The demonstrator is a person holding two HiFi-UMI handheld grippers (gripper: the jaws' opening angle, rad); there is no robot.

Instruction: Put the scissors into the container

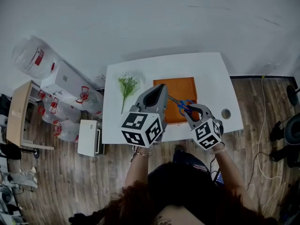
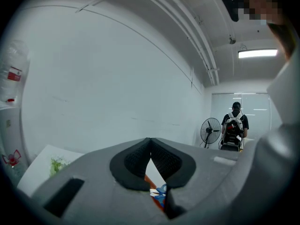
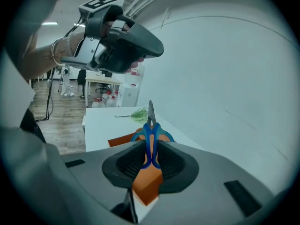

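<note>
Open lab space, desks (image 3: pixel 101 81), fan (image 2: pixel 210 130), water jugs (image 1: pixel 32 55)

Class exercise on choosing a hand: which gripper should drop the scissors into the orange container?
Right. The right gripper clamps the scissors over the container; the left gripper is shut on nothing.

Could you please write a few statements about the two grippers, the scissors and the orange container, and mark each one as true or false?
1. The right gripper grips the scissors by their blue handles. True.
2. The left gripper is open. False: its jaws are together, with nothing between them.
3. The scissors lie inside the container. False: the right gripper holds them in the air over it.
4. In the head view, a green sprig lies on the table, left of the container. True.
</note>
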